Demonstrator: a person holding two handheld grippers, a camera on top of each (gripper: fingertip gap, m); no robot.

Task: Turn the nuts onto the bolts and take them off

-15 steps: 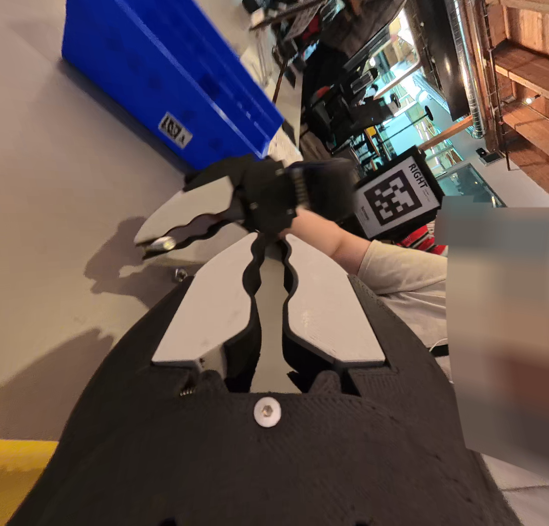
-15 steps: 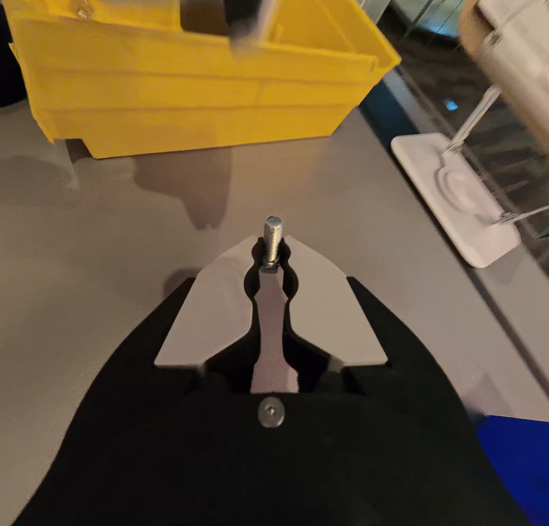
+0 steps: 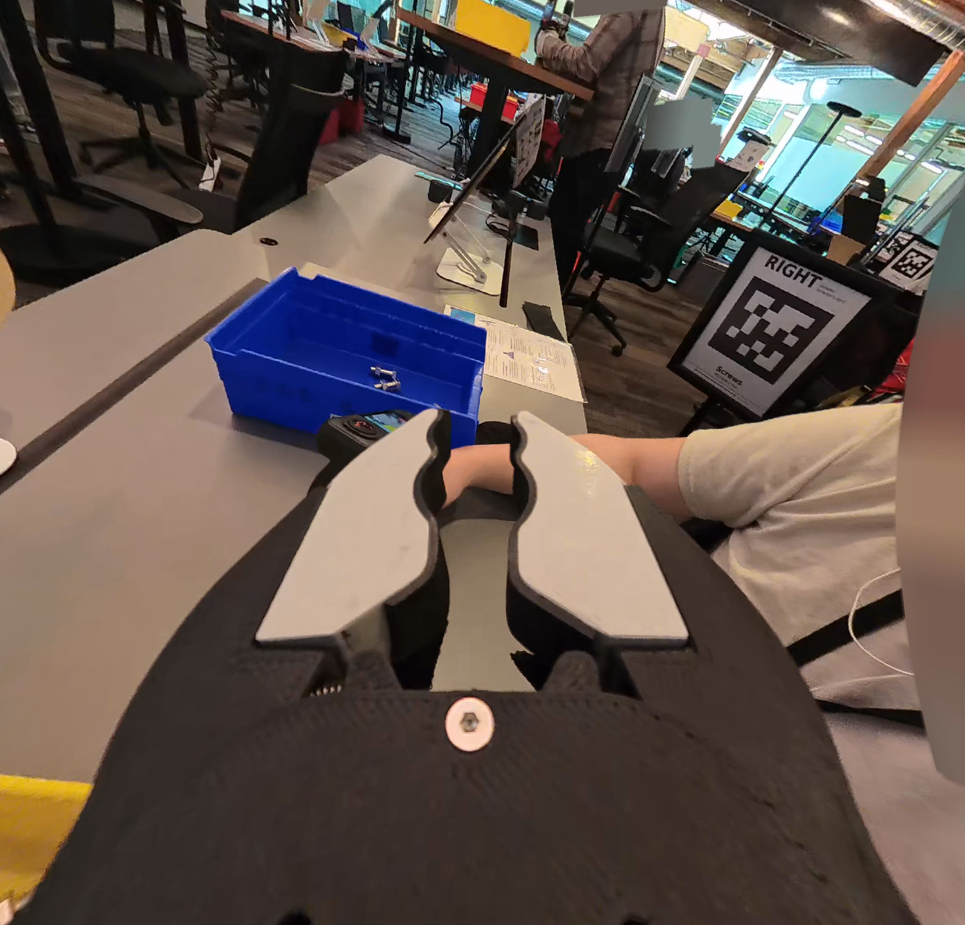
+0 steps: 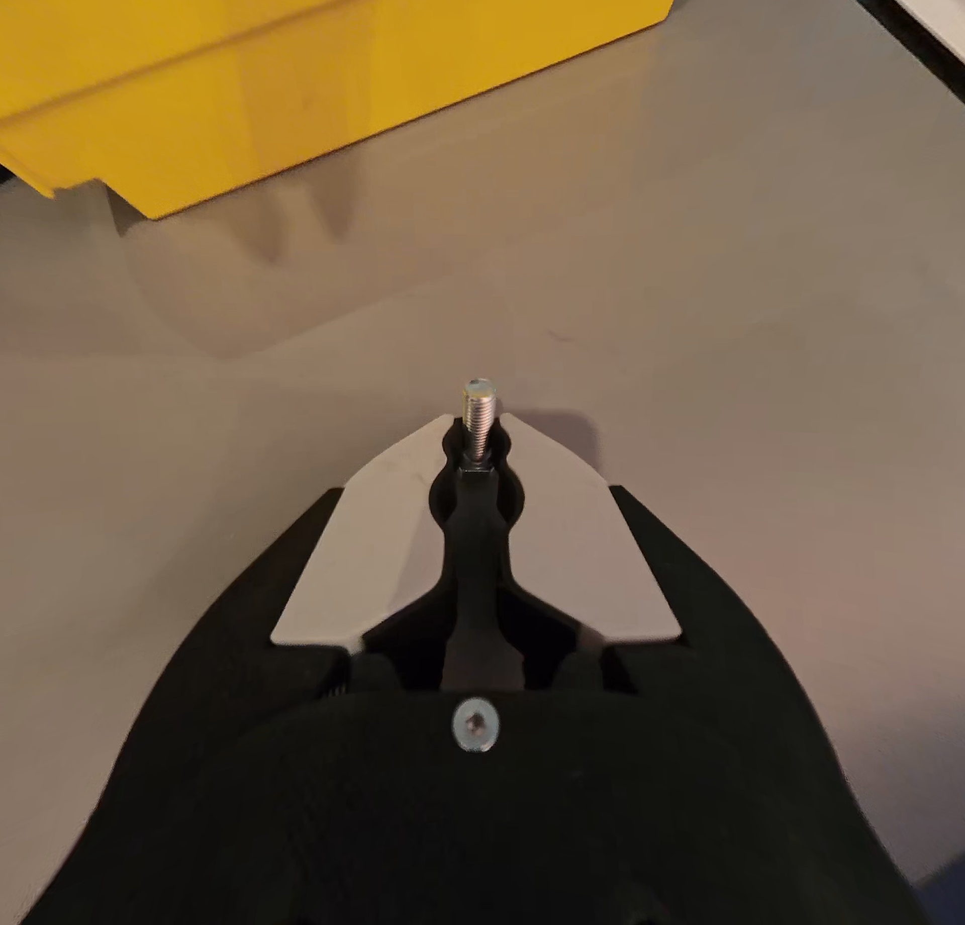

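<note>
Right tool (image 4: 476, 422) clamped on bolt (image 4: 477, 419), threaded shank pointing straight ahead past its tips over tabletop (image 4: 731, 299); left tool (image 3: 478, 424) agape, empty, no nut visible.

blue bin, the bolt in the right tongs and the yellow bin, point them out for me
blue bin (image 3: 271, 377), left wrist view, on its near outer wall
bolt (image 4: 478, 419), right wrist view, on the threaded shank past the tong tips
yellow bin (image 4: 365, 64), right wrist view, on its side wall
</note>
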